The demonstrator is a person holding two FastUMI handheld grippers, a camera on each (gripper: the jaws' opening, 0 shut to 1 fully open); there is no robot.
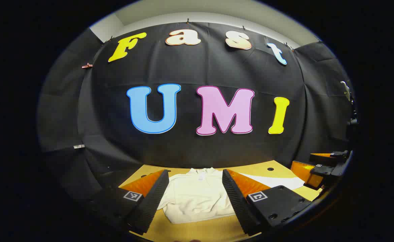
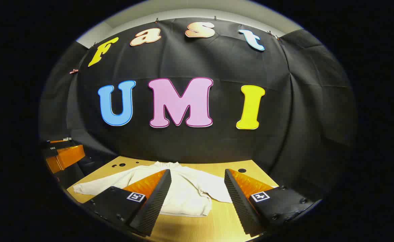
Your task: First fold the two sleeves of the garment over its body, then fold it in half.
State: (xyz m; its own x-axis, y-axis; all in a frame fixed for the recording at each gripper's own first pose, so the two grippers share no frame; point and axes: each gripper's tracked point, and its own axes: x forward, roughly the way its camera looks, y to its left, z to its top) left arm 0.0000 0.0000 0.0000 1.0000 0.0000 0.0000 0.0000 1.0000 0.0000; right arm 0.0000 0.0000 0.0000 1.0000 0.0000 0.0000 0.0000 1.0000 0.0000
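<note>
Lying flat on a light wooden table (image 2: 230, 215), one cream long-sleeved garment (image 2: 186, 195) was recorded, collar toward the black cloth wall (image 2: 190, 141) and hem toward the cameras.

Markings: each gripper finger carried a small square black-and-white coded tag (image 1: 257, 196) on its black base; no brand name or readable wording was legible on them. A small pale label (image 1: 201, 176) sat inside the garment's collar, too small to read.

Garment, condition: plain cream fabric, soft creases, ribbed-looking hem. In the right gripper view, one sleeve (image 2: 96, 186) stretched out flat toward the left edge of the table, and the other sleeve (image 2: 217, 193) lay bent near the body with its cuff on the tabletop. In the left gripper view, one sleeve (image 1: 274, 181) extended to the right across the table.

Left gripper (image 1: 195, 196): fingers spread wide, black ribbed pads with orange sides, holding nothing, hovering above the garment's near edge.

Right gripper (image 2: 198, 198): fingers equally wide apart, holding nothing, likewise above the garment.

Other gripper seen at the right edge of the left gripper view (image 1: 324, 169), and at the left edge of the right gripper view (image 2: 62, 154). Dark round holes (image 2: 242, 170) dotted the tabletop near the wall.
</note>
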